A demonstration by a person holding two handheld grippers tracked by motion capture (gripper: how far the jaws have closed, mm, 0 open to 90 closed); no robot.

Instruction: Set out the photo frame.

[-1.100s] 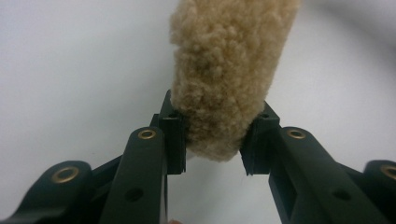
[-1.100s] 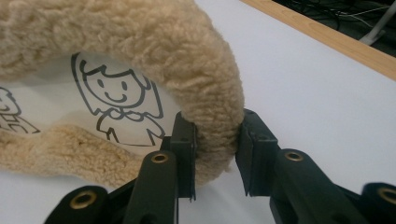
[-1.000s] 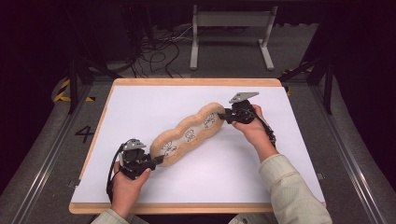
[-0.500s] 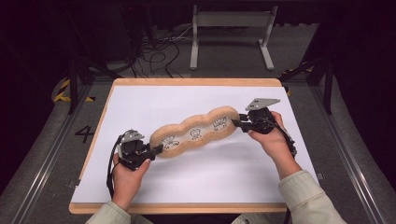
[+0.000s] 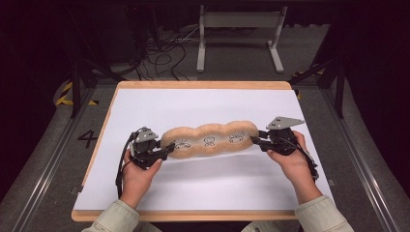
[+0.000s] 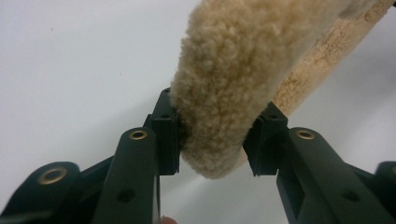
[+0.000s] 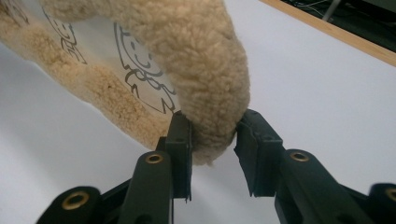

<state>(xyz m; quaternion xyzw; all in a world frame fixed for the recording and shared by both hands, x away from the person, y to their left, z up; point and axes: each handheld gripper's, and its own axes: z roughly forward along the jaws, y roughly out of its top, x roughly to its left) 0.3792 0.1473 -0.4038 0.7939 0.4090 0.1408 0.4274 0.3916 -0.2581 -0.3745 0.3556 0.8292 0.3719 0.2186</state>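
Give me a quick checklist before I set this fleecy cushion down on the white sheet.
1. Left gripper on its end of the fleecy cushion: ok, fleece sits between both pads, though the jaws have just been opening.
2. Right gripper on the other end: ok, the fleece tip is pinched between its pads.
3. Cushion stretched straight between the grippers: ok, seen from the high view.
4. Cushion clear of the white sheet: cannot tell; a shadow lies under it.
5. Landing space: ok, nothing else lies on the sheet.
6. Printed side up: ok, the drawings face the high view.
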